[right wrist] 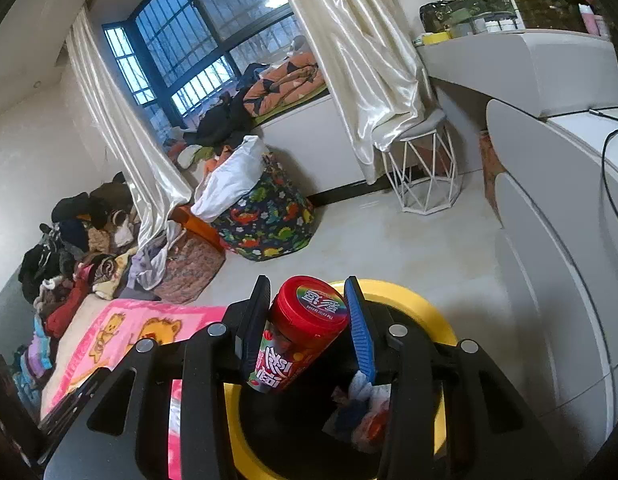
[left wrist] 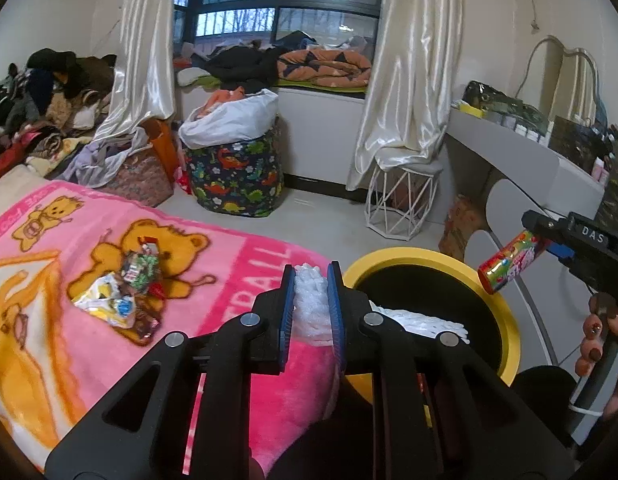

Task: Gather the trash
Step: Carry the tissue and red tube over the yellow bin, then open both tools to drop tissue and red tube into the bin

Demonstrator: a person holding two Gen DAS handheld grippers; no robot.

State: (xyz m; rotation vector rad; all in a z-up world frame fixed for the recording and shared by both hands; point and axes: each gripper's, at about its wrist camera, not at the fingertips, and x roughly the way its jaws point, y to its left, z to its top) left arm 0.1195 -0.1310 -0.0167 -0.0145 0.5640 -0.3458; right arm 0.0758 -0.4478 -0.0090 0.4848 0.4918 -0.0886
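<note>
Left claw: your left claw (left wrist: 312, 280) is clenched on a white foam wad (left wrist: 312, 304), held over the edge of the bed, just beside the bin's rim.
Right claw: your right claw (right wrist: 307, 300) grips a red-capped candy tube (right wrist: 301, 332), tilted, above the bin's opening.
Bin: the yellow-rimmed bin (left wrist: 509, 320) stands on the floor against the bed, between it and the grey cabinet (right wrist: 557, 240); white paper (left wrist: 421, 320) and other scraps already lie inside.
Remaining trash: a pile of wrappers (left wrist: 125, 292) sits on the pink bear blanket (left wrist: 49, 264), well apart from the bin.
In the way: your two claws crowd the bin's mouth together.
Around: a dinosaur-print bag (left wrist: 237, 176), a wire stool (left wrist: 401, 204) and heaped clothes (left wrist: 41, 96) stand farther off.
</note>
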